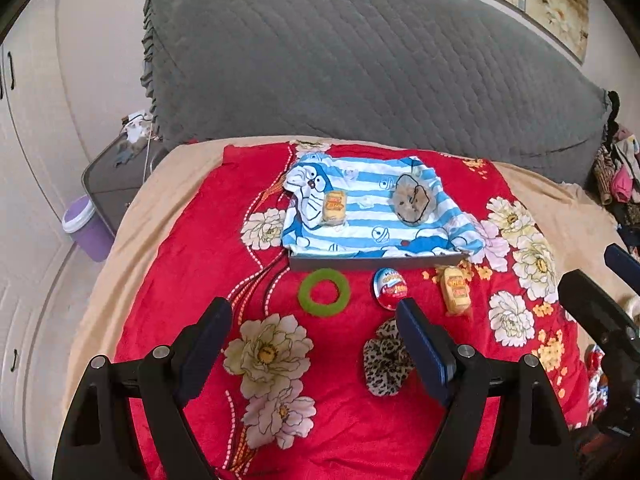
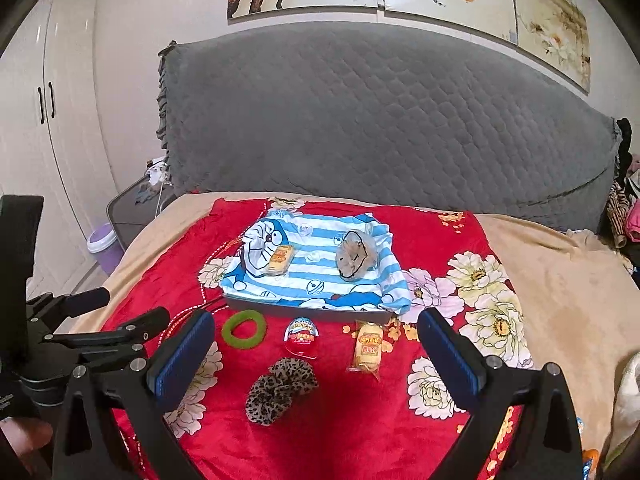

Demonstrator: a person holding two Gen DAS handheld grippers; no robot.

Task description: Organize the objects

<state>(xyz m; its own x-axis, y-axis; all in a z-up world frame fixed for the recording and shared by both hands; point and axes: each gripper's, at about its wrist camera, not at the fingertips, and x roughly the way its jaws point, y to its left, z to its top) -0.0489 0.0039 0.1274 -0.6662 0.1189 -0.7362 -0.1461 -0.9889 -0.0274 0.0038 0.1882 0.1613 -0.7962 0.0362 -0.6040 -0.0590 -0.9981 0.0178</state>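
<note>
Both the left gripper (image 1: 316, 320) and right gripper (image 2: 316, 334) hang open and empty above the red floral blanket (image 2: 360, 420), where a green foam ring (image 2: 245, 329), leopard-print scrunchie (image 2: 280, 390) and yellow wrapped snack (image 2: 368, 346) lie before the blue-striped cloth-covered tray (image 2: 312, 272).

Both my views are evenly lit and soft, with faint shadows under things on the blanket (image 2: 360, 420). Colours run saturated. Strong fisheye bends the headboard (image 1: 360, 60); corners go black. Mild blur at the right edge, glare on the wardrobe (image 2: 60, 80).
</note>
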